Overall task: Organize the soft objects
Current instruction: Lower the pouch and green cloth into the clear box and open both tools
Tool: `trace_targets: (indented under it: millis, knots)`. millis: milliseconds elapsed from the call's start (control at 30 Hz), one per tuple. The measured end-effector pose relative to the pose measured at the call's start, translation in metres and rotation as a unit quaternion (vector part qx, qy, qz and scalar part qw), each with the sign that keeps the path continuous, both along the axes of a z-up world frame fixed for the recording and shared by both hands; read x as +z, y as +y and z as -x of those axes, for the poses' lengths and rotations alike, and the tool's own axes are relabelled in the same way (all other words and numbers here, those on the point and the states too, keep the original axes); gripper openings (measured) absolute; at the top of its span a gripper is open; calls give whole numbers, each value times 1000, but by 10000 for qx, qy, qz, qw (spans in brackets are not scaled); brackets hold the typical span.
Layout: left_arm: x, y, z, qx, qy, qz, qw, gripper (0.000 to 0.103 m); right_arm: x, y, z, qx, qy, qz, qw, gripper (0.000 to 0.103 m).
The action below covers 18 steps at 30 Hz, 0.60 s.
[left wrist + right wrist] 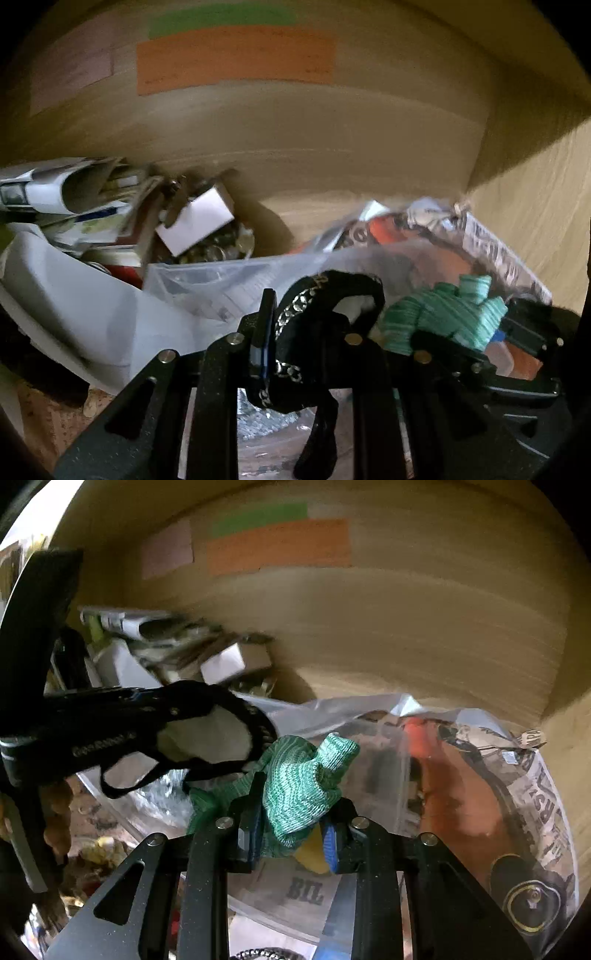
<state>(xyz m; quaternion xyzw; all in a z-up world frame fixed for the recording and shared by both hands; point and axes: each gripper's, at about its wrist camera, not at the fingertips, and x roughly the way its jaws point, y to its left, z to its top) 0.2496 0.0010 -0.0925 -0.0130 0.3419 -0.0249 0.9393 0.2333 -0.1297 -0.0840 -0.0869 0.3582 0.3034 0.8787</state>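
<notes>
My left gripper (306, 332) is shut on a black fabric strap with a silver chain (295, 317); it hangs down between the jaws. It also shows in the right wrist view (207, 716) at the left, with the left gripper (173, 712) around it. My right gripper (295, 812) is shut on a green knitted glove (303, 782), which bunches up above the fingers. In the left wrist view the glove (443, 314) and the right gripper (461, 350) sit at the right. Both grippers hover over clear plastic bags (388, 768) inside a wooden cabinet.
The cabinet's back wall (295, 129) carries orange (236, 59) and green (221, 20) paper strips. A white box (199, 221), rolled papers (66, 188) and clutter lie at back left. A printed orange bag (480, 794) fills the right. The cabinet's side wall (535, 206) stands right.
</notes>
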Motion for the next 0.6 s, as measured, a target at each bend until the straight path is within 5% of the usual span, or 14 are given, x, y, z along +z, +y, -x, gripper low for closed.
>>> trace_targets:
  millis: [200, 467, 600]
  knots:
    - [-10, -10, 4, -258, 214, -157, 9993, 21, -8, 7, 0, 53, 76, 264, 9996, 28]
    - [-8, -4, 29, -400, 333, -8, 9986, 42, 3, 1, 9, -6, -232, 239, 9994, 62]
    - [10, 1, 51, -380, 41, -8, 9993, 56, 20, -10, 20, -70, -477, 107, 9988, 68]
